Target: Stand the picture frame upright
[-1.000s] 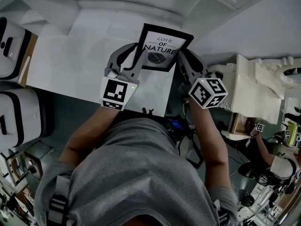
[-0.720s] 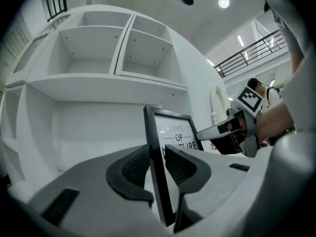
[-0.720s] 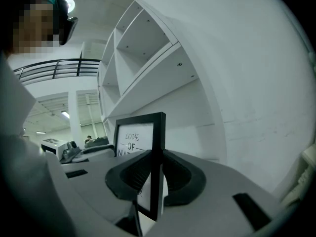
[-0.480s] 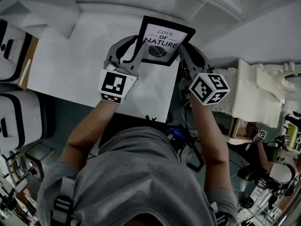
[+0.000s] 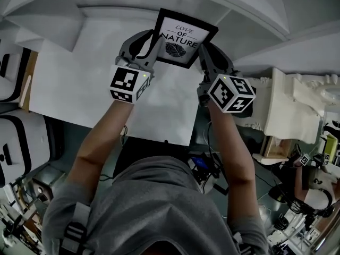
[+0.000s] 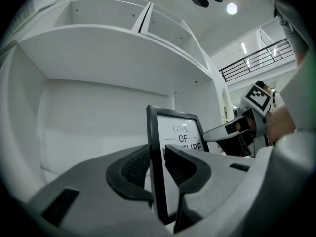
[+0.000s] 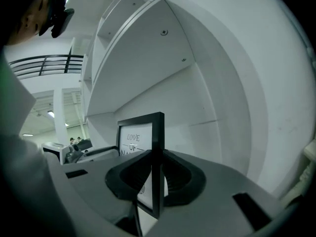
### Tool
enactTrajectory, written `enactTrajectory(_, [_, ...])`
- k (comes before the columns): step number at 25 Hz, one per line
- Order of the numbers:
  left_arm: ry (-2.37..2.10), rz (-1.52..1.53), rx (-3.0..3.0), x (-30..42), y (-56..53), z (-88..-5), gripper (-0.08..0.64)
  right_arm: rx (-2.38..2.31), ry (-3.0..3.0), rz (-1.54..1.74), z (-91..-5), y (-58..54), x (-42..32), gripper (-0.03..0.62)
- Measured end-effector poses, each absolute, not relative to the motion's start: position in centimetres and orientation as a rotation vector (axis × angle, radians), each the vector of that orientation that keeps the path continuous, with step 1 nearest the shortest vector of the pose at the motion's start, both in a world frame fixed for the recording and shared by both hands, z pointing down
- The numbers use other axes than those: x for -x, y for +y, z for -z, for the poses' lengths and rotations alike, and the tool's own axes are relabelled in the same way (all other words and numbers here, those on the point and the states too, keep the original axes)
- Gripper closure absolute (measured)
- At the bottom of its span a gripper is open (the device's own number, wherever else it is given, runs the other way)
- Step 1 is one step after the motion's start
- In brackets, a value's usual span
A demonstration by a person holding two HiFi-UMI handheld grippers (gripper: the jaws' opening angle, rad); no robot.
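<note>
A black picture frame (image 5: 184,37) with a white "LOVE OF NATURE" print stands upright between both grippers, over the white shelf board (image 5: 85,84). My left gripper (image 5: 154,45) is shut on the frame's left edge; in the left gripper view the black rim (image 6: 154,167) sits pinched between the jaws. Holding the right edge, my right gripper (image 5: 202,54) is shut on the rim (image 7: 157,172). The frame's foot is hidden behind the jaws, so contact with the board cannot be told.
A white shelving unit encloses the spot: back wall (image 6: 98,117), a shelf overhead (image 6: 113,53) and a side panel (image 7: 232,107) to the right. White moulded parts (image 5: 287,110) lie right of the board, white cases (image 5: 16,137) on the left.
Both grippers have carried the frame deeper into the shelf, toward its back wall. The grips on both edges are unchanged.
</note>
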State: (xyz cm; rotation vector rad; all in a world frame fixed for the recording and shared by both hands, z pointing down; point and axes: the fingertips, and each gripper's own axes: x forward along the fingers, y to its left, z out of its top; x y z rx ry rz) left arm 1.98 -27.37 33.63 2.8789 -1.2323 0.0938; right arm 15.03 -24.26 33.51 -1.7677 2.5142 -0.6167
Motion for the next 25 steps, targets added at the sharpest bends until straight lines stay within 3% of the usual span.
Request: enactTrajectory(25, [-1.066, -0.169, -2.829, -6.2, -37.9, -42.6, 0.46, 2.057, 2.282, 0.606, -41.0, -34.3, -19.1, 0.508])
